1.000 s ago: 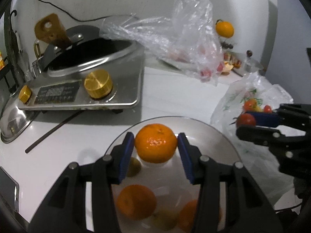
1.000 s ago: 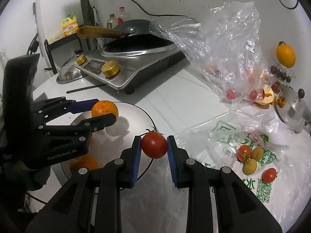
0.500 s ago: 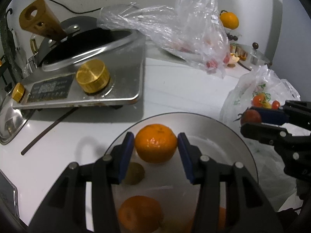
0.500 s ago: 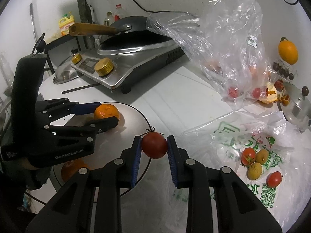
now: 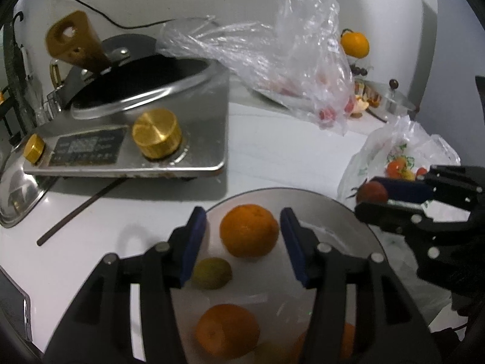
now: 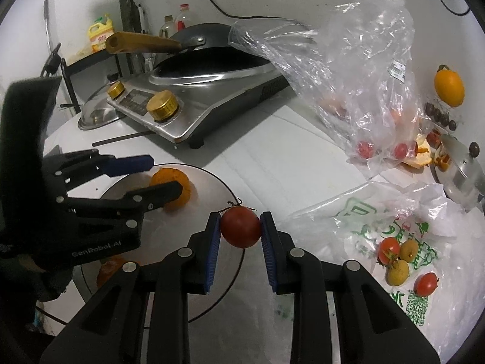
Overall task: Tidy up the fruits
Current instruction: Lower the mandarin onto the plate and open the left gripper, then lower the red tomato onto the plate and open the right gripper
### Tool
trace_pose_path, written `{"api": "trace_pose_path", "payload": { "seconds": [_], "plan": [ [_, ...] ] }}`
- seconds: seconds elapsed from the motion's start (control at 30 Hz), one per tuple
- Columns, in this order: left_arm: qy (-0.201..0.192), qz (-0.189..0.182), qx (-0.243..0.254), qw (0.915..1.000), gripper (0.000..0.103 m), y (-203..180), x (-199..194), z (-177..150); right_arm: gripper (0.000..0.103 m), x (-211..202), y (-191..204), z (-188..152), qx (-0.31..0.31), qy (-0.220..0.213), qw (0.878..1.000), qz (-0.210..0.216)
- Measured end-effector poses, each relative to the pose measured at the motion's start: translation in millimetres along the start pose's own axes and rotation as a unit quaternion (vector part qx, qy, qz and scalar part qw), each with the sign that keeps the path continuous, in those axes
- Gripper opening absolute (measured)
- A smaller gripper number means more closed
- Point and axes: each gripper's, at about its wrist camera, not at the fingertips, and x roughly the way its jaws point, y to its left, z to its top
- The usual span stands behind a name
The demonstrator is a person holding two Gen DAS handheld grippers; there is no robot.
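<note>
Left tongs (image 5: 244, 239) just opened wider, pads clear of the tangerine (image 5: 249, 230) resting between them on the steel plate (image 5: 342, 215). More tangerines and a green fruit nearer on that plate. Right tongs (image 6: 240, 227) clenched on a red tomato (image 6: 240, 227), poised over the plate's rim. Off to the right, a printed plastic bag (image 6: 403, 221) on the white table (image 6: 272, 163) with small tomatoes and yellow fruits. Farther back, an induction cooker (image 6: 194, 112) with a wok, beside a clear bag (image 6: 357, 69).
</note>
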Motion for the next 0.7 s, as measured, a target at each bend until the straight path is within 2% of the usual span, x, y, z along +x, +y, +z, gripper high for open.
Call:
{"api": "trace_pose_path", "payload": {
  "seconds": [0.17, 0.53, 0.7],
  "plan": [
    [-0.015, 0.003, -0.013, 0.9998, 0.053, 12, -12, -2, 0.029, 5, 8, 6, -0.011, 0.002, 1.0, 0.004],
    [-0.02, 0.017, -0.024, 0.9994, 0.053, 35, -22, -7, 0.029, 24, 27, 13, -0.02, 0.012, 1.0, 0.019],
    [-0.024, 0.012, -0.031, 0.9992, 0.053, 41, -22, -10, 0.029, 36, 31, 15, -0.028, 0.024, 0.999, 0.02]
  ]
}}
